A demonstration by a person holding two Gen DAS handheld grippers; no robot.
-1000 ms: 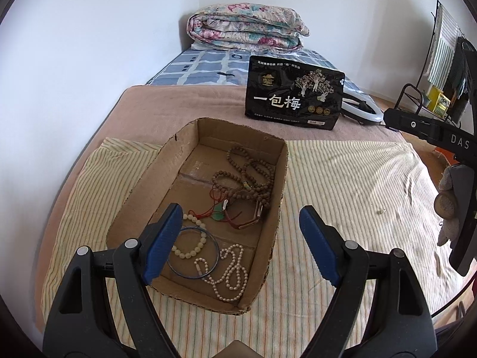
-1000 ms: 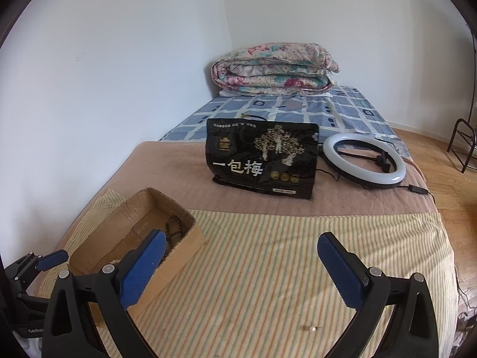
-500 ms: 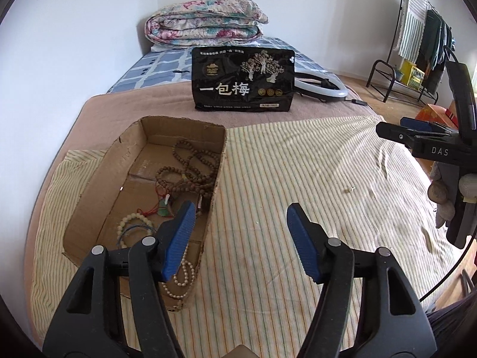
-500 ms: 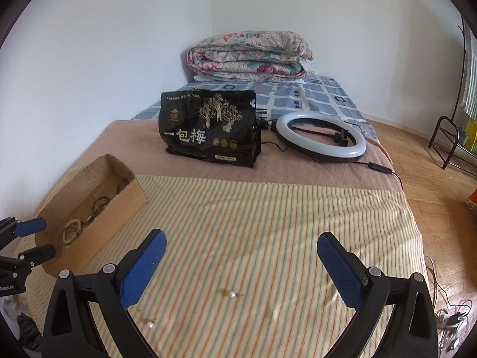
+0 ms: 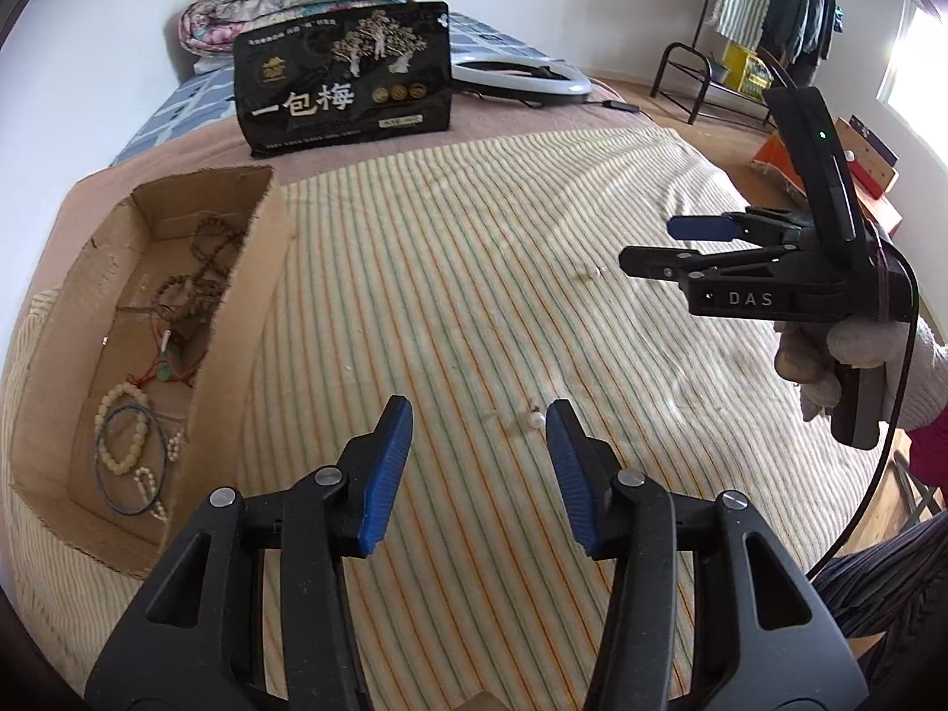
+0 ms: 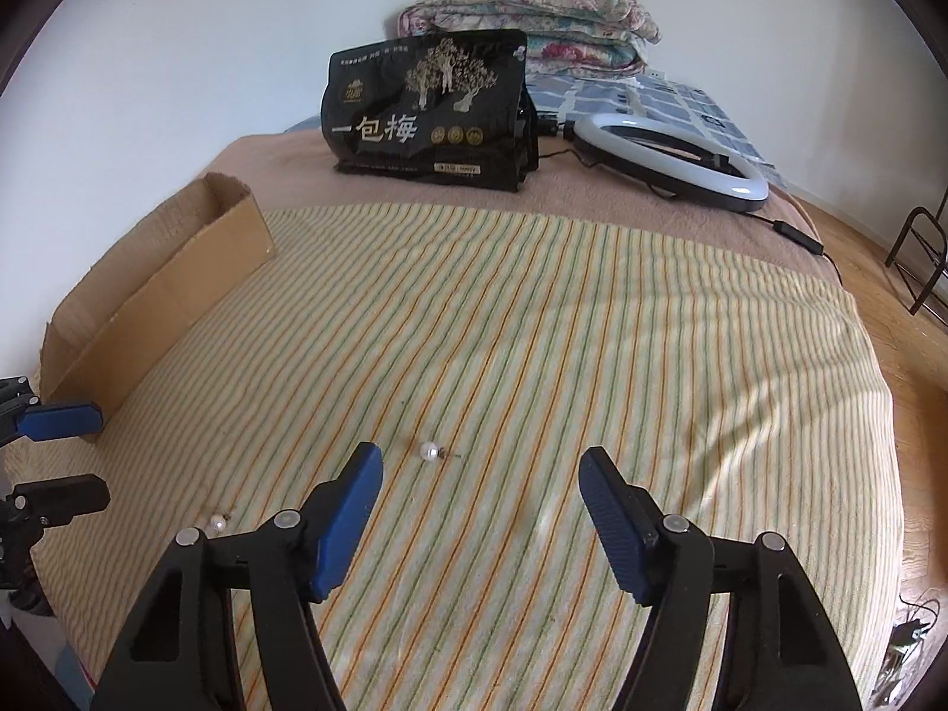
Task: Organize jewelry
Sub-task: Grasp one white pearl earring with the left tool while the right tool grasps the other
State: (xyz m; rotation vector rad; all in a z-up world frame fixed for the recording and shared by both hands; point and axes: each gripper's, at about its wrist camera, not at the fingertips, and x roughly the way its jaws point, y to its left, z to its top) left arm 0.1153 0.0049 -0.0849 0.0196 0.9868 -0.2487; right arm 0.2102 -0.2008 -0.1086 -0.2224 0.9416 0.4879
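Observation:
A cardboard box (image 5: 237,320) on the left of the striped cloth holds several bead bracelets and necklaces (image 5: 183,296); its outer wall shows in the right wrist view (image 6: 172,278). Two pearl stud earrings lie loose on the cloth. One pearl earring (image 5: 536,418) sits just ahead of my open, empty left gripper (image 5: 477,415), close to its right fingertip; it also shows in the right wrist view (image 6: 218,524). The other pearl earring (image 6: 429,451) lies just ahead of my open, empty right gripper (image 6: 477,462), left of its middle. The right gripper also shows in the left wrist view (image 5: 657,246).
A black snack bag (image 6: 429,112) stands at the far end on the brown blanket, with a ring light (image 6: 669,154) and its cable to the right. A folded quilt (image 6: 527,23) lies behind. The bed's right edge drops to a wooden floor (image 6: 889,284).
Both grippers swung right, away from the box, and came down closer to the cloth. The pearl earrings now lie just ahead of the fingertips. Both jaws have narrowed but stay open.

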